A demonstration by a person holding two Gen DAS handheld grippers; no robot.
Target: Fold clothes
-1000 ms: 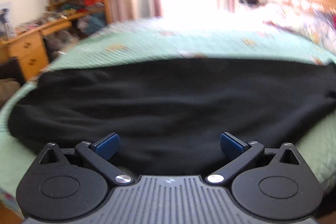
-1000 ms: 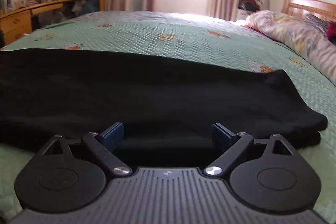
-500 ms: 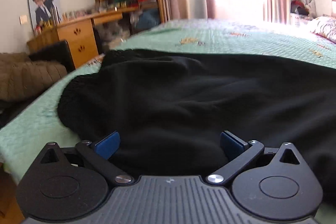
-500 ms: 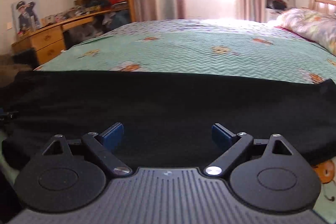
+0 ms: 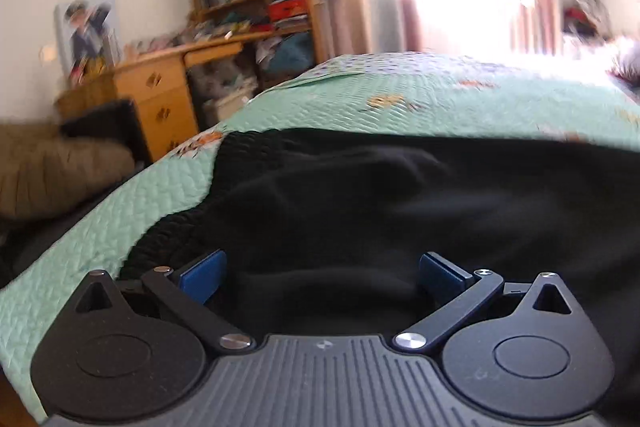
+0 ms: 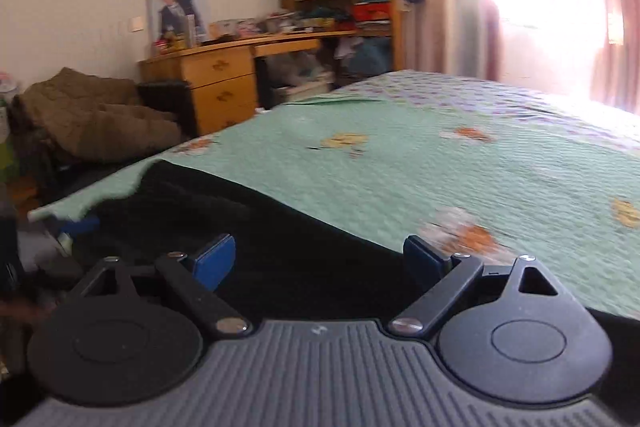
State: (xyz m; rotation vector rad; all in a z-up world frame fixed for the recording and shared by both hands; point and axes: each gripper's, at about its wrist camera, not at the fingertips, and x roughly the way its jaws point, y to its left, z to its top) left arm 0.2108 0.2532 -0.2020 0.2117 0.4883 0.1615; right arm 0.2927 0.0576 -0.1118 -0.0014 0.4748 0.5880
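**Both grippers swing toward the garment's left end**

The left gripper point(image 5: 320, 275) and right gripper point(image 6: 318, 259) stand spread wide, grasping nothing. The black garment point(image 5: 400, 195) lies directly beneath and ahead of the fingers, on the green bedspread point(image 6: 440, 155). Both views have shifted leftward, probably lining up the next fold.

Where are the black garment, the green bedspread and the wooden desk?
black garment point(image 5: 400, 211), left wrist view, its middle.
green bedspread point(image 6: 460, 179), right wrist view, bare quilted top.
wooden desk point(image 6: 218, 67), right wrist view, top drawer front.
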